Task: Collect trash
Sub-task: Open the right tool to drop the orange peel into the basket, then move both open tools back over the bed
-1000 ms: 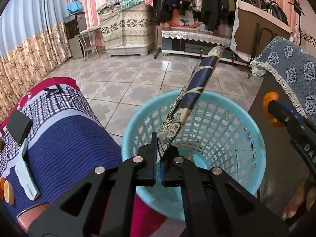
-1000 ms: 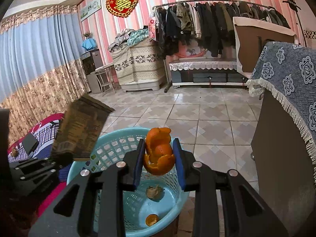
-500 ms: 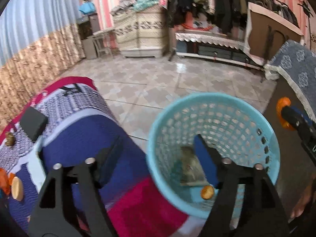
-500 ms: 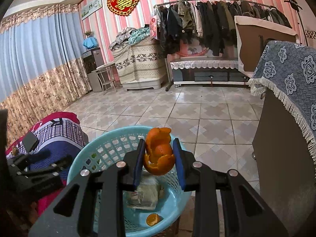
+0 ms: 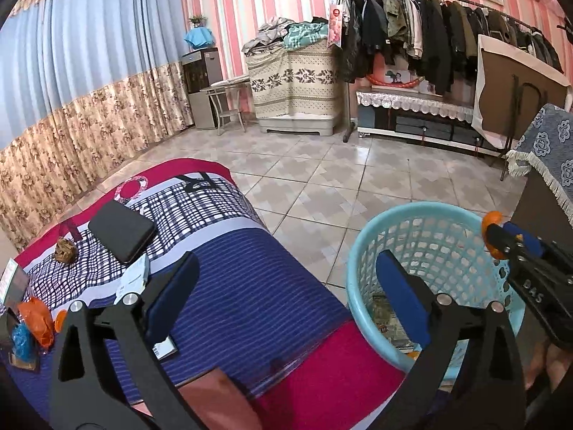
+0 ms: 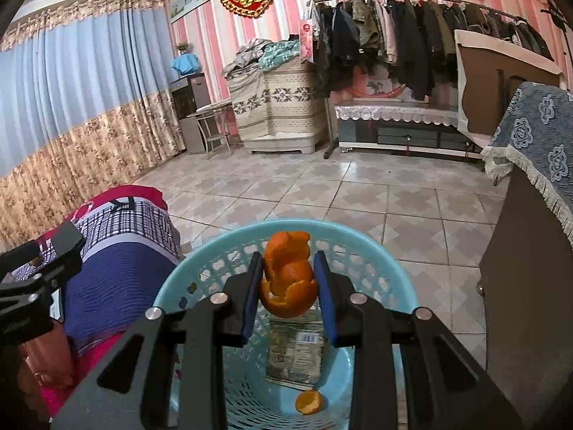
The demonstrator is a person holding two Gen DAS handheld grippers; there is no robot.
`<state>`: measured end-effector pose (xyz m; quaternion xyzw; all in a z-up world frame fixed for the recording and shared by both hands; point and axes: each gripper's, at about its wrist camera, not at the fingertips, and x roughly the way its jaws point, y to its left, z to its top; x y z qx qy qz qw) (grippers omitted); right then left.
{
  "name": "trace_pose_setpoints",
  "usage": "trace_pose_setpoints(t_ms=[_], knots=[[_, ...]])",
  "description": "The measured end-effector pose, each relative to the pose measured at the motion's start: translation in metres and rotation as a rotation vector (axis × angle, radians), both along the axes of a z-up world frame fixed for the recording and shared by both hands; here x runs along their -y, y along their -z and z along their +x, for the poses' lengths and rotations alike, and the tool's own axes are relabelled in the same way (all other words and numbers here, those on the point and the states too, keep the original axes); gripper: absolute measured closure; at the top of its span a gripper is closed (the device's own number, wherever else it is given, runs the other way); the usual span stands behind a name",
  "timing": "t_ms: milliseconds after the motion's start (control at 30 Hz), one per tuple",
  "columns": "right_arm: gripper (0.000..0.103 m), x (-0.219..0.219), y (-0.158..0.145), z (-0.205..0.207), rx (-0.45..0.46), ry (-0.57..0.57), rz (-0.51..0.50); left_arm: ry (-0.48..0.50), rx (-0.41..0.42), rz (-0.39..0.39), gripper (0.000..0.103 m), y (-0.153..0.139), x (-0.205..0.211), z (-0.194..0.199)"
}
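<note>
My left gripper (image 5: 286, 261) hangs over the edge of the blue-and-red covered table (image 5: 250, 286), its jaws opening wide with nothing between them. A flat printed wrapper (image 6: 295, 351) and a small bit of orange peel (image 6: 308, 402) lie in the light blue mesh basket (image 6: 215, 247). Above the basket's middle, my right gripper (image 6: 288, 261) is shut on a curled orange peel (image 6: 288, 279). In the left wrist view the right gripper (image 5: 508, 236) reaches in over the basket's right rim (image 5: 394, 215). An orange wrapper (image 5: 35, 322) and a brown crumpled scrap (image 5: 64, 249) lie on the table.
A black case (image 5: 121, 231) and a white packet (image 5: 134, 279) also lie on the table. A dark cabinet under a blue fringed cloth (image 6: 537, 136) stands right beside the basket. Tiled floor (image 6: 358, 193) stretches beyond to a clothes rack (image 6: 394, 43).
My left gripper opened and the wrapper dropped into the basket. The left gripper then swung left and up toward the table. My right gripper carried the peel further over the basket.
</note>
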<state>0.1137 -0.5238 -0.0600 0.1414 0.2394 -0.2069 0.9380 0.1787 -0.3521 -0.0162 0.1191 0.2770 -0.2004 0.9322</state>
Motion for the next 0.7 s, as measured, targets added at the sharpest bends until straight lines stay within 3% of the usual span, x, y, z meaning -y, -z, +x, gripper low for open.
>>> trace_pose_setpoints(t_ms=[100,233,700], knots=[[0.071,-0.004,0.001,0.005,-0.003,-0.026,-0.01,-0.006,0.002,-0.005,0.007,0.0,-0.006,-0.001],[0.038,-0.013,-0.002,0.005,0.016,-0.034,-0.043,-0.012,-0.001,-0.016,0.007,-0.002,-0.013,-0.001],[0.015,-0.016,-0.022,-0.008,0.044,-0.012,-0.109,-0.019,-0.014,-0.028,0.007,-0.004,-0.031,-0.008]])
